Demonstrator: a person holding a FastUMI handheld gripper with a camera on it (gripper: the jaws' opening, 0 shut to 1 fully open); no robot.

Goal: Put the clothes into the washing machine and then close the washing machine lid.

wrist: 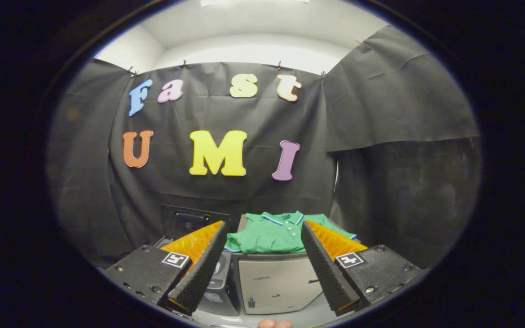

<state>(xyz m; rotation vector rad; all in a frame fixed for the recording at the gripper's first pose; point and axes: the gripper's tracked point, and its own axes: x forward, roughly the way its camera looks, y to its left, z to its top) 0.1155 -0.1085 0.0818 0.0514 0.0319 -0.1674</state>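
Reaching is the step in hand; the claw (262,269), spread wide, frames the green shirt (276,234) at twelve o'clock; next comes pinching it, the dark washer (189,221), probably, at ten.

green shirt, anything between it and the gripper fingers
Nothing visible does. The gripper is open, fingers spread, and the folded green shirt lies on top of a pale box just ahead, framed in the gap between them.
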